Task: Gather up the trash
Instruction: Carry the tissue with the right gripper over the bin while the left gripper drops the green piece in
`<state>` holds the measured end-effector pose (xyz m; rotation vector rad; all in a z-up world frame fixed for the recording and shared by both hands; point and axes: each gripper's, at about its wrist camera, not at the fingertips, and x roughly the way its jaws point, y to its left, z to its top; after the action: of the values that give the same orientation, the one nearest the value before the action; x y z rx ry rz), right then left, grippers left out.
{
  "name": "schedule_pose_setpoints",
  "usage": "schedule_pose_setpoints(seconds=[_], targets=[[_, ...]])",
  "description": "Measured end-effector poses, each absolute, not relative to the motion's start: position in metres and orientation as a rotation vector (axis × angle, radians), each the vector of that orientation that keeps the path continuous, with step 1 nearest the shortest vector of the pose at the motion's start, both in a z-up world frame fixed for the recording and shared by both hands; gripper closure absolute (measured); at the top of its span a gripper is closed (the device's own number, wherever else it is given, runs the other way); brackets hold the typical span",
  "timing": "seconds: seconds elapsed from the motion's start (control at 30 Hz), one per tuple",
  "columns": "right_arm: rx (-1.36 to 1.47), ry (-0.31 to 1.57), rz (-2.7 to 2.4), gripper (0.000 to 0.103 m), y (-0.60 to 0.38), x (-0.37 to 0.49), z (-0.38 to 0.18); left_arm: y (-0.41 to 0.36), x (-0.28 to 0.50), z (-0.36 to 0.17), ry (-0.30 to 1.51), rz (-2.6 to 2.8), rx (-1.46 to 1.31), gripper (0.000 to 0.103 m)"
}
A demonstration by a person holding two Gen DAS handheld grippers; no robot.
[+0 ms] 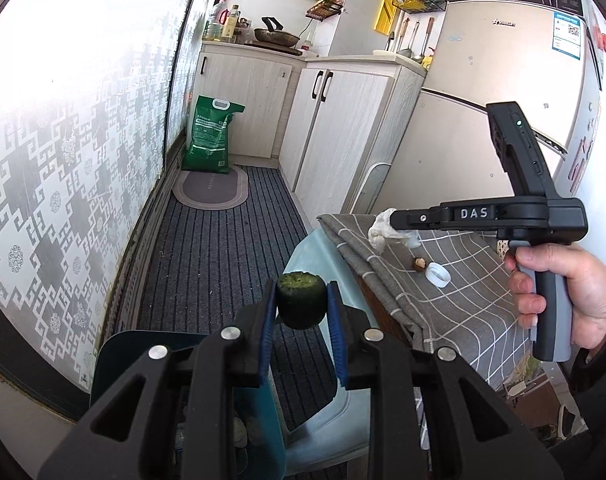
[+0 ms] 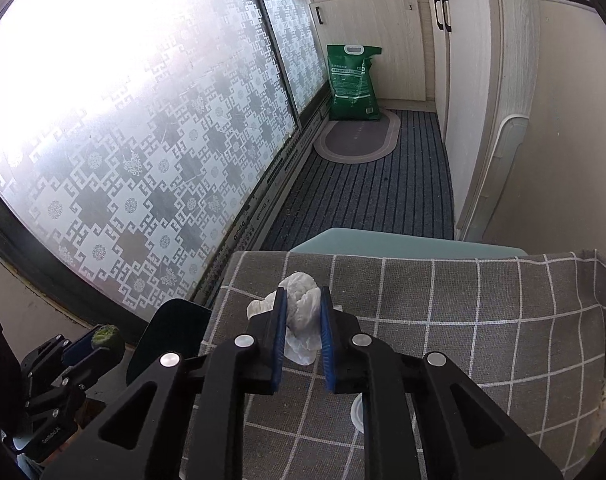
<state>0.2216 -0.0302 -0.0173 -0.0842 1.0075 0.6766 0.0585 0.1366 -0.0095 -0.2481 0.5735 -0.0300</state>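
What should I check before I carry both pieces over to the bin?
1. Left gripper holds the green fruit piece between its pads: ok.
2. Right gripper is shut on the crumpled white tissue: ok.
3. Tissue is clear of the checked tablecloth: cannot tell; its lower end hangs close to the cloth.
4. Dark bin is open below the left gripper: ok; some trash already shows inside.
5. Table fully cleared: not ok; a nut and a white cap remain on the cloth.
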Motion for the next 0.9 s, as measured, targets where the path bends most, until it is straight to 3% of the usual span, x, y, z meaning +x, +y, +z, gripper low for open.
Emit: schedule_pose_setpoints(seconds=[0.5,0.9], targets=[[-0.158,0.912,0.756,0.088,0.012,0.18,0.023,0.186,0.044,-0.06,0.711,0.088,-0.284,0.077],[-0.189,0.915,0.83,0.088,0.043,0.152,0.019,0.199,0.043,-0.112,0.882,0.12,-0.252,0.077]])
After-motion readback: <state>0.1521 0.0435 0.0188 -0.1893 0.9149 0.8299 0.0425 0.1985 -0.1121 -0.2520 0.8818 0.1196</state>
